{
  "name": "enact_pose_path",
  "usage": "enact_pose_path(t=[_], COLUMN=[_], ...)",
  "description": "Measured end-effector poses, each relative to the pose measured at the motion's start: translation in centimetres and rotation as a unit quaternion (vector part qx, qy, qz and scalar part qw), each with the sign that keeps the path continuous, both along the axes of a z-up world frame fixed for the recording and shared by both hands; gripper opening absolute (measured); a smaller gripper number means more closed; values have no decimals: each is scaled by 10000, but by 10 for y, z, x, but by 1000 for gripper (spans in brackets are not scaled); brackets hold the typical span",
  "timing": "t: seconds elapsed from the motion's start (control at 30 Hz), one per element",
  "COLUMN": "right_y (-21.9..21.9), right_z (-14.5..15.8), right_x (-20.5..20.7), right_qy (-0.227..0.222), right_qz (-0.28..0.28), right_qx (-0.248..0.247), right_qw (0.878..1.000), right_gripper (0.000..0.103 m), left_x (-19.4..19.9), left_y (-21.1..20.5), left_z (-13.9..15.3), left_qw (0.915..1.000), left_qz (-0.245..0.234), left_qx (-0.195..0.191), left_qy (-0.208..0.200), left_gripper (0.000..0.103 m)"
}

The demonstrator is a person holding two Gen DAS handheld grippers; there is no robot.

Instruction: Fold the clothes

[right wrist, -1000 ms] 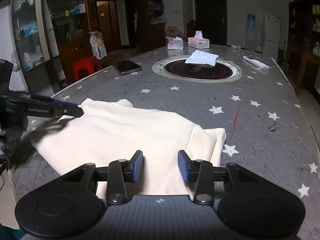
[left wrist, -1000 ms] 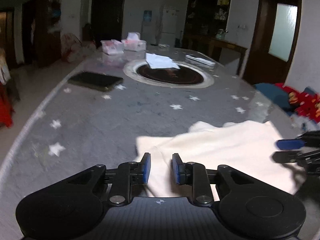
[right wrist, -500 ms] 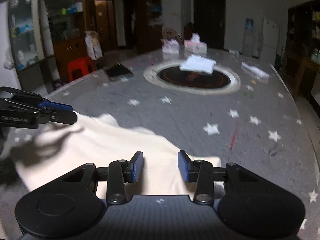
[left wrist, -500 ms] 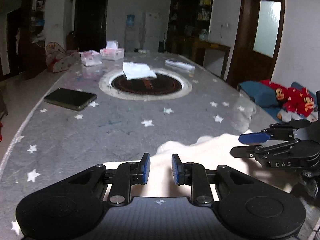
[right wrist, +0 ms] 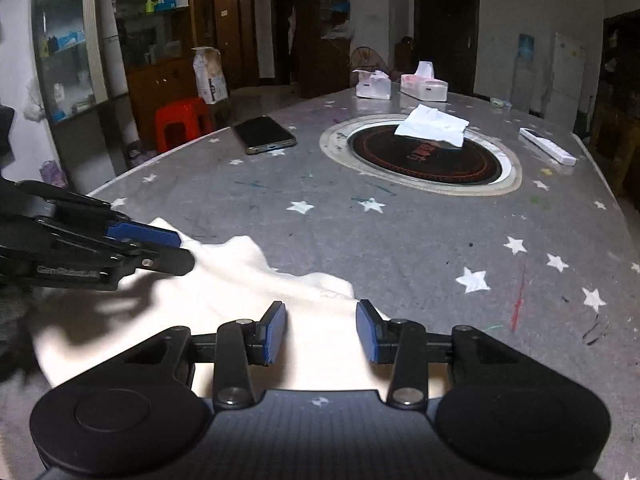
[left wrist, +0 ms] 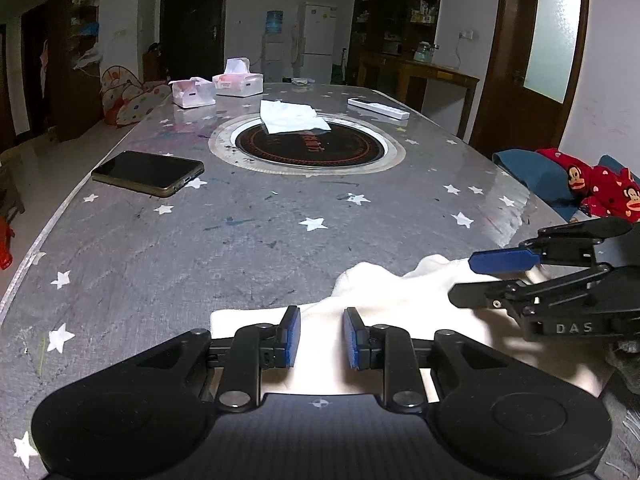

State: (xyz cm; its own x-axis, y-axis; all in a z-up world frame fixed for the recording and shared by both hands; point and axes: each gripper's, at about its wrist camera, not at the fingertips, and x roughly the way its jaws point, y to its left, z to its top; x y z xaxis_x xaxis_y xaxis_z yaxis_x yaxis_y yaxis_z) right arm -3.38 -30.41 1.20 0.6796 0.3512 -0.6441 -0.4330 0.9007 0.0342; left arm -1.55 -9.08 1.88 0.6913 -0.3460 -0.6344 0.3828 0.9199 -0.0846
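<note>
A cream garment (left wrist: 400,296) lies rumpled at the near end of the grey star-print table (left wrist: 240,240), with a raised ridge along its far edge. My left gripper (left wrist: 320,336) hovers over its left part, jaws a little apart, cloth showing below the gap and nothing pinched. My right gripper (right wrist: 322,330) stands over the garment (right wrist: 240,280) further right, jaws wider apart, also empty. Each appears in the other's view: the right gripper (left wrist: 462,280) at the right edge, the left gripper (right wrist: 182,250) at the left, both low over the cloth.
A dark phone (left wrist: 148,172) lies at mid left. A round black inset (left wrist: 308,146) in the table's middle carries a folded white cloth (left wrist: 292,118). Tissue boxes (left wrist: 238,80) and a white remote (left wrist: 378,108) sit further back. Red monkey-print clothes (left wrist: 600,188) lie off the right edge.
The garment, flat and spread a second ago, is now bunched up with a ridge. Both grippers have come closer together over it; their jaws keep the same gap.
</note>
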Motion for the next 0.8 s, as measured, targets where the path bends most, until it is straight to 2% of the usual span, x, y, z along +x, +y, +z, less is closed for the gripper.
enact_pose_path(t=[0.1, 0.2, 0.3, 0.53, 0.6, 0.73, 0.8], right_y=[-1, -2, -1, 8, 10, 12, 11], right_z=[6, 12, 14, 19, 20, 17, 14], right_x=[-5, -14, -21, -42, -50, -65, -70], right_qy=[-38, -99, -114, -219, -247, -243, -199], right_qz=[-11, -32, -55, -19, -8, 21, -11], right_qx=[33, 7, -1, 14, 49, 27, 12], right_qw=[10000, 9999, 9999, 9998, 9997, 9997, 9998], right_gripper=[40, 47, 48, 62, 64, 70, 71], left_x=[-3, -13, -26, -51, -56, -65, -68], left_y=[1, 0, -2, -3, -2, 0, 0], left_z=[3, 9, 15, 15, 15, 15, 15], left_qw=[10000, 9999, 9997, 9996, 9997, 9997, 9997], left_qz=[20, -36, -108, -114, -69, -12, 24], left_qx=[3, -69, -147, -185, -198, -222, -196], left_qy=[-23, -111, -184, -157, -131, -110, -113], left_gripper=[30, 34, 39, 47, 55, 60, 68])
